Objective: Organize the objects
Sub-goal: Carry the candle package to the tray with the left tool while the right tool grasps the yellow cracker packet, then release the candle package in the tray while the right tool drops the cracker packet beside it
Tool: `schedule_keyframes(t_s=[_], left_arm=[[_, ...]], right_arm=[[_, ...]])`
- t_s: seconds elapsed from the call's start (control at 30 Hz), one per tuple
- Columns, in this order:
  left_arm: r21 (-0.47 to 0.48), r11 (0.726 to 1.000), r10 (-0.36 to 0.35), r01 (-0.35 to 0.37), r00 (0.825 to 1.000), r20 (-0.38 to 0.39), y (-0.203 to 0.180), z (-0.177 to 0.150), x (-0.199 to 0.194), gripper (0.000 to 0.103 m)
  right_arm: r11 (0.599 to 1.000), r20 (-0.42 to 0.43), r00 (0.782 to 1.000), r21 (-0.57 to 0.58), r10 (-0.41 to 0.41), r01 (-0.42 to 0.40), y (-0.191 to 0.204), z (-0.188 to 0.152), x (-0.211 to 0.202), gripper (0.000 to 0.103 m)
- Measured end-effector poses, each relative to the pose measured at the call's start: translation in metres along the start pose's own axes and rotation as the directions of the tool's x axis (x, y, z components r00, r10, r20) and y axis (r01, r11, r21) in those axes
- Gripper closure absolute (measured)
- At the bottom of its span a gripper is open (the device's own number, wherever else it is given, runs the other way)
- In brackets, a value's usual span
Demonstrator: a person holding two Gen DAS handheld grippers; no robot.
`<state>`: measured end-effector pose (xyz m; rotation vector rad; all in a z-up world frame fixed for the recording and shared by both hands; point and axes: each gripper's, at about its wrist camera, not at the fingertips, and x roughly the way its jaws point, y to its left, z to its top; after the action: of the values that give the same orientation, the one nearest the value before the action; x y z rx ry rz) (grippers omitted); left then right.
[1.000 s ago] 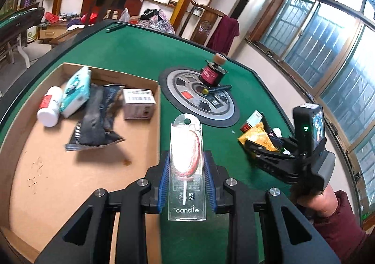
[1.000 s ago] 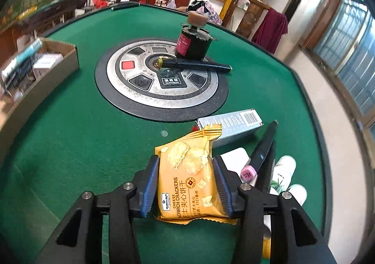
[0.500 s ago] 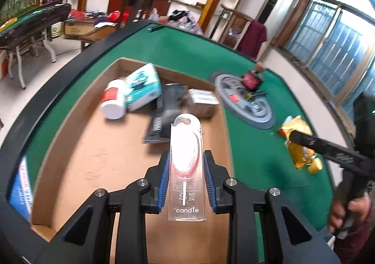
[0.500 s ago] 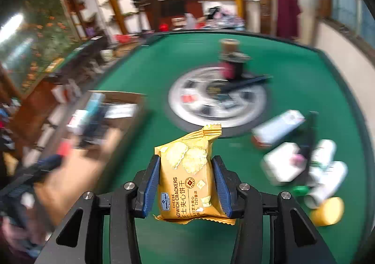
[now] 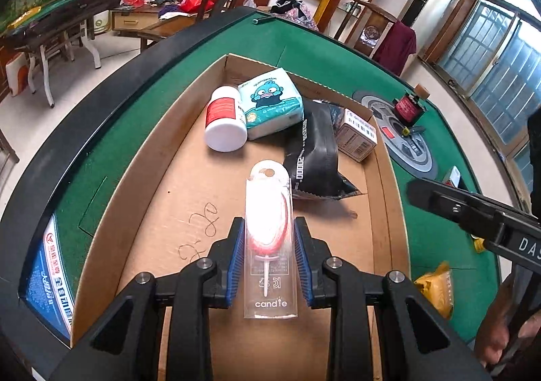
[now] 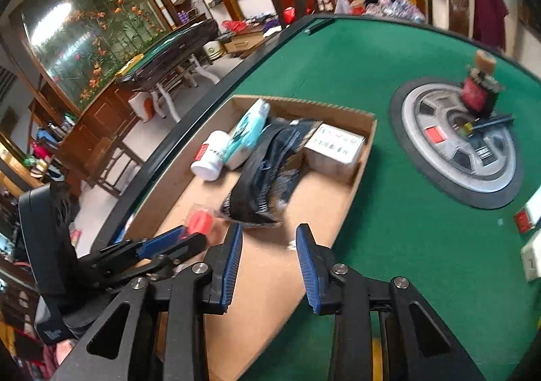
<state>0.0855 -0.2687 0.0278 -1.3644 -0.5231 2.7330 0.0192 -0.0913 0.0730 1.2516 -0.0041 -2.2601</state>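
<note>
Hanging over the cardboard box, the left gripper is clamped on the candle pack, pads on its clear edges. Only the lower part is pinched; the top juts forward. (Obs. A)

And the right gripper? (Obs. B)

Jaws apart, nothing between them, and they have just been closing. The yellow cracker packet lies on the green felt outside the box, near its right wall. (Obs. A)

Risks, as judged? (Obs. B)

Slick plastic could slide or pivot in the pads if the wrist tips. Let go from this height, the pack may land on the black pouch or skid toward the white bottle. The grippers sit close together over the box's near end; a reach for the packet could knock the left one. The packet could also be left outside the box. (Obs. A)
</note>
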Motion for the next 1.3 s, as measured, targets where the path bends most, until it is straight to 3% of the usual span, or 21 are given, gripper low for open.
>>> schedule_keyframes(t_s=[0.1, 0.13, 0.17, 0.3, 0.43, 0.53, 0.6, 0.63, 0.67, 0.83, 1.07, 1.23, 1.3], left_arm=[[0.011, 1.0, -0.027, 0.027, 1.0, 0.011, 0.001, 0.0, -0.004, 0.069], [0.007, 0.999, -0.033, 0.033, 0.999, 0.013, 0.001, 0.0, -0.006, 0.06], [0.0, 0.999, -0.039, 0.04, 0.999, 0.021, 0.002, 0.0, -0.008, 0.052], [-0.009, 0.999, -0.034, 0.034, 0.997, 0.068, 0.0, 0.0, -0.019, 0.043], [-0.025, 0.999, -0.033, 0.036, 0.994, 0.104, -0.001, -0.004, -0.025, 0.037], [-0.049, 0.998, -0.038, 0.042, 0.995, 0.096, -0.001, -0.01, -0.022, 0.037], [-0.059, 0.997, -0.039, 0.045, 0.996, 0.086, 0.0, -0.015, -0.021, 0.037], [-0.062, 0.997, -0.04, 0.045, 0.996, 0.083, 0.0, -0.017, -0.021, 0.037], [-0.065, 0.997, -0.04, 0.046, 0.996, 0.084, 0.001, -0.019, -0.022, 0.037], [-0.093, 0.995, -0.036, 0.044, 0.995, 0.091, 0.011, -0.022, -0.027, 0.037], [-0.116, 0.992, -0.027, 0.039, 0.995, 0.097, 0.023, -0.024, -0.029, 0.037], [-0.125, 0.991, -0.038, 0.051, 0.994, 0.104, 0.024, -0.025, -0.029, 0.037], [-0.126, 0.99, -0.044, 0.057, 0.993, 0.107, 0.024, -0.026, -0.031, 0.037]], right_arm=[[0.992, 0.02, 0.994, -0.05, -0.112, 0.113, -0.017, -0.013, -0.017, 0.048], [0.987, 0.02, 0.989, -0.063, -0.146, 0.147, -0.026, -0.018, -0.021, 0.036], [0.982, 0.016, 0.984, -0.067, -0.175, 0.176, -0.032, -0.026, -0.026, 0.031], [0.974, -0.067, 0.972, -0.022, -0.224, 0.223, -0.054, -0.057, -0.032, 0.031], [0.976, -0.134, 0.973, 0.091, -0.186, 0.199, -0.06, -0.084, -0.025, 0.03], [0.975, -0.139, 0.97, 0.074, -0.2, 0.211, -0.05, -0.094, -0.012, 0.029], [0.96, -0.102, 0.956, 0.013, -0.277, 0.279, -0.037, -0.096, -0.009, 0.035], [0.956, -0.097, 0.952, -0.004, -0.291, 0.292, -0.033, -0.096, -0.006, 0.049], [0.95, -0.084, 0.946, -0.019, -0.312, 0.312, -0.03, -0.097, -0.008, 0.055], [0.965, -0.078, 0.963, 0.023, -0.257, 0.26, -0.036, -0.098, -0.016, 0.055], [0.989, 0.067, 0.987, 0.027, -0.146, 0.144, -0.019, -0.058, -0.064, 0.055], [0.999, -0.008, 0.999, 0.005, 0.031, -0.031, 0.017, -0.023, -0.033, 0.055], [0.998, -0.055, 0.997, 0.004, 0.061, -0.06, 0.032, -0.015, -0.007, 0.055]])
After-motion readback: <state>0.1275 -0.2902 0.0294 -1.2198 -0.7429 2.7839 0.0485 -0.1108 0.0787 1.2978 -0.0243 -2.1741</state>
